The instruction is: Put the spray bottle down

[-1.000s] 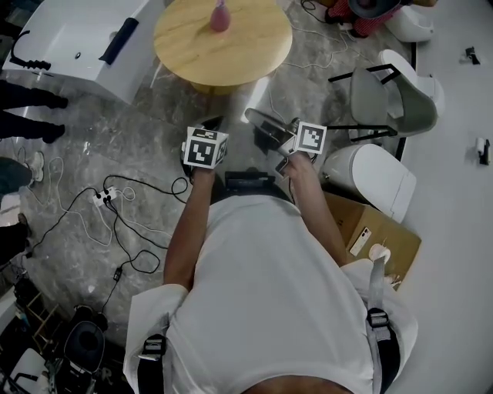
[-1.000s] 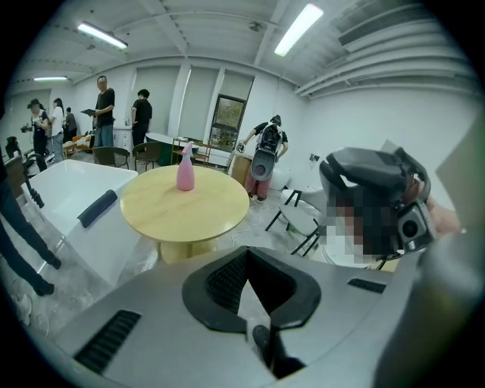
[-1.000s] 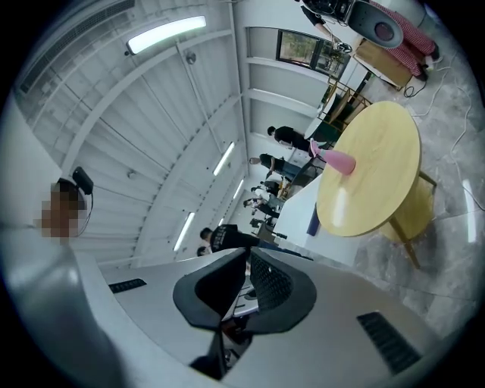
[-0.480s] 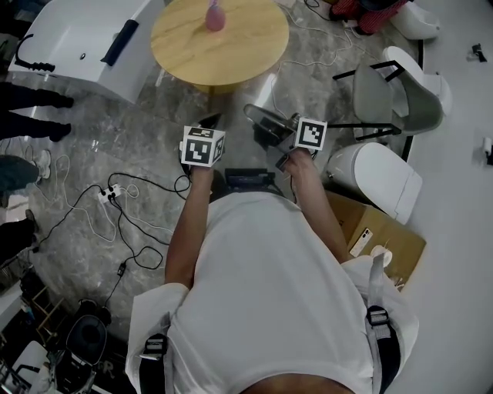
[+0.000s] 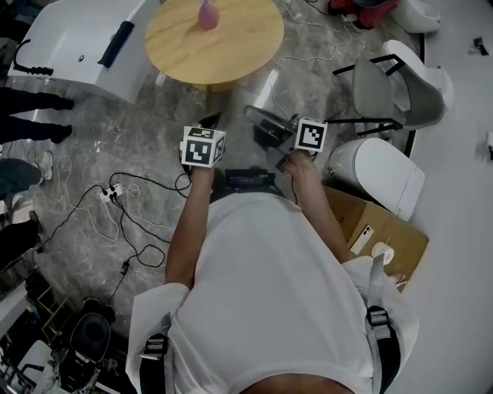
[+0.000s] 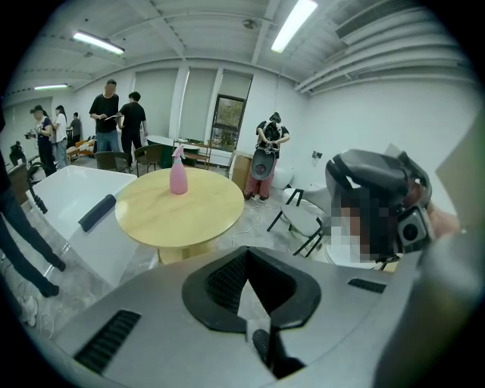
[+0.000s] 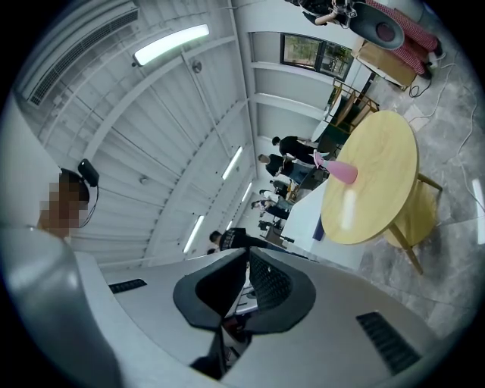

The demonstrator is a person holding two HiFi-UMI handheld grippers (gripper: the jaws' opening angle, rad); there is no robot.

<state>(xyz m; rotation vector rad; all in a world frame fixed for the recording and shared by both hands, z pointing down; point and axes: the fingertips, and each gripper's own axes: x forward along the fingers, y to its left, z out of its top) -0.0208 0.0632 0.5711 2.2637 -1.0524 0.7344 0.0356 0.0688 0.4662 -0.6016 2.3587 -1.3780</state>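
The pink spray bottle (image 5: 207, 15) stands upright on the round wooden table (image 5: 231, 50), with no gripper on it. It also shows in the left gripper view as the bottle (image 6: 178, 174) on the table (image 6: 189, 220), and in the right gripper view as the bottle (image 7: 339, 171) on the table (image 7: 379, 189). My left gripper (image 5: 213, 121) and right gripper (image 5: 252, 115) hang over the marble floor, well short of the table. The left gripper (image 6: 246, 250) is shut with nothing in it. The right gripper (image 7: 247, 252) has its jaws together and empty.
A white tub (image 5: 69, 38) stands left of the table. A grey chair (image 5: 385, 92), a white seat (image 5: 377, 173) and a cardboard box (image 5: 389, 238) are at the right. Cables (image 5: 115, 200) trail over the floor at the left, near people's feet (image 5: 31, 100).
The table and the bottle have drifted slightly left and up in the head view. Both grippers keep their pose, shut and empty.
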